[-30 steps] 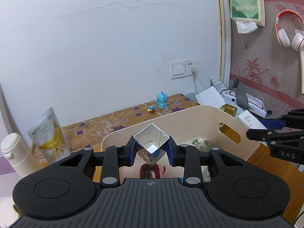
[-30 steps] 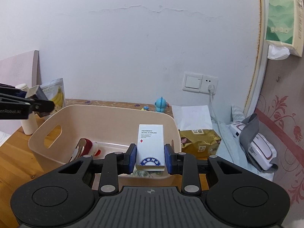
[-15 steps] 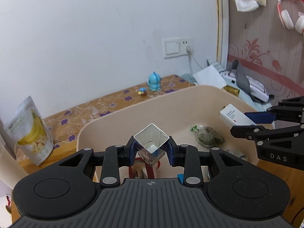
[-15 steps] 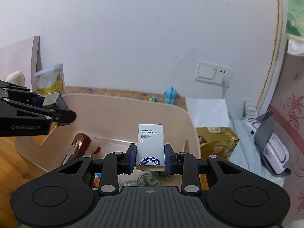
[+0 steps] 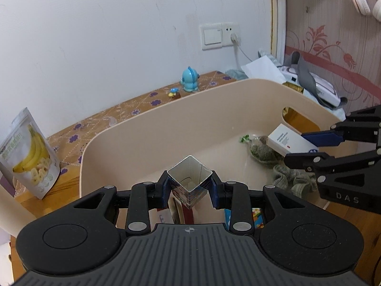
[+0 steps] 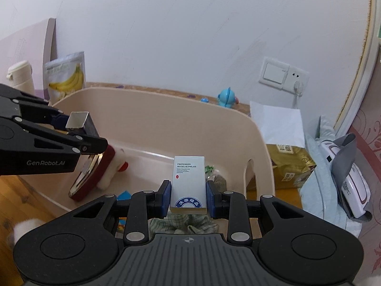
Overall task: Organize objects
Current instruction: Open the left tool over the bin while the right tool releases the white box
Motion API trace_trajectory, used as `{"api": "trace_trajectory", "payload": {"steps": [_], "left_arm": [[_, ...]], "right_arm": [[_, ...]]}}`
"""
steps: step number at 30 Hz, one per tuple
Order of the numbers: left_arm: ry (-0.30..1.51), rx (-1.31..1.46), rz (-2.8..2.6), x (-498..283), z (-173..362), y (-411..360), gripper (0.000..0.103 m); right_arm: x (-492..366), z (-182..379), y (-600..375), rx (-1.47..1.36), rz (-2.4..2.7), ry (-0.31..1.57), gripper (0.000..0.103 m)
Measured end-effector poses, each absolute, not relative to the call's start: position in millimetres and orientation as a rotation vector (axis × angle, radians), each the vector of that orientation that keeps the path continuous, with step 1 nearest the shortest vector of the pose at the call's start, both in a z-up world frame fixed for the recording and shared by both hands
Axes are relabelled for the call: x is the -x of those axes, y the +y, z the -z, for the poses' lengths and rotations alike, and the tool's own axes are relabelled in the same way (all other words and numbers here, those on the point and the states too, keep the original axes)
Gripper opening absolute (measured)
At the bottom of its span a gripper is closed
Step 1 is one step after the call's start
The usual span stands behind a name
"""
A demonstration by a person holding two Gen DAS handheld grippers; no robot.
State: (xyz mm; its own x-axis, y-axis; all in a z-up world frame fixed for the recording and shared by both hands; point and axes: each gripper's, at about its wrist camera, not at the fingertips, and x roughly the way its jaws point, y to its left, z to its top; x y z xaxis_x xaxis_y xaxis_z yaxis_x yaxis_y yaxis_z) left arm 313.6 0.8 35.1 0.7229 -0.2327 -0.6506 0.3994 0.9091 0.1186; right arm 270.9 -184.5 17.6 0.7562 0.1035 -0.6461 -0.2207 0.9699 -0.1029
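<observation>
Only the right wrist view showed the red-rimmed round object (image 6: 91,175) leaning against the tub's inner wall at 9 o'clock, with a white plush thing (image 6: 112,171) against it, and the gold packet (image 6: 289,169) outside the tub at 3 o'clock. Only the left wrist view showed the green leafy bag (image 5: 260,150) on the tub floor at 2 o'clock and the headphones (image 5: 362,0) on the wall at 1 o'clock. Both views caught the banana chip pouch (image 5: 29,152) standing on the worktop (image 5: 59,183) beside the beige tub (image 5: 166,124), and the blue figurine (image 5: 190,79) by the wall

The left claw (image 5: 189,187) was clamped on an open-topped small carton (image 5: 189,182), held corner-on above the tub's near side, its foil lining visible. The right claw (image 6: 188,199) was closed tight on a white hotel supplies box (image 6: 189,184), upright between the blue pads (image 6: 165,196), over the tub's right part above a crumpled grey-green cloth (image 6: 183,224)
</observation>
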Motion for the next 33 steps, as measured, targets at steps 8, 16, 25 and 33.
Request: {"api": "trace_trajectory", "payload": {"steps": [8,16,25,33], "left_arm": [[0.708,-0.277,0.350,-314,-28,-2,0.044],[0.686,-0.271,0.318,-309,-34,2,0.070],[0.643,-0.232,0.288,-298,-51,12,0.078],[0.607,-0.199,0.267,-281,-66,18,0.082]], "right_arm": [[-274,-18,-184,0.183,-0.177,0.711,0.038],[-273,-18,-186,0.169,-0.163,0.706,0.047],[-263,-29,-192,0.138,-0.137,0.662,0.075],[-246,-42,-199,0.109,-0.130,0.613,0.092]]}}
